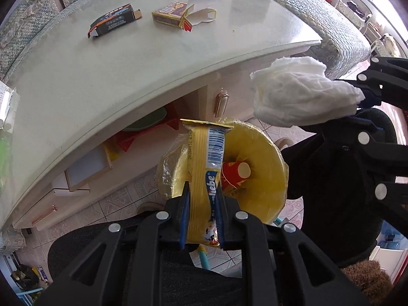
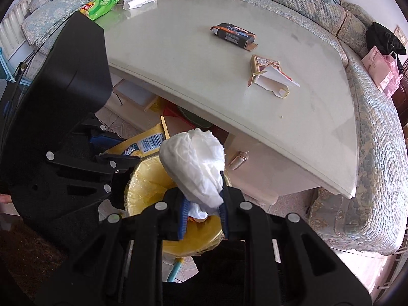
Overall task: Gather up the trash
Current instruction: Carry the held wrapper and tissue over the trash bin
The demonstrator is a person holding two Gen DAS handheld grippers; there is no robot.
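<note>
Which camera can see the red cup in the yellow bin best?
The left wrist view. There the red cup lies in plain sight inside the yellow bin, beside the yellow wrapper. In the right wrist view the white tissue hides it; only a reddish sliver shows.

You see a soft crumpled white paper tissue [image 2: 196, 168], a glossy yellow plastic wrapper [image 1: 201, 168], a film-lined yellow bin [image 1: 262, 163], and a smooth, polished pale tabletop [image 2: 204, 81].
</note>
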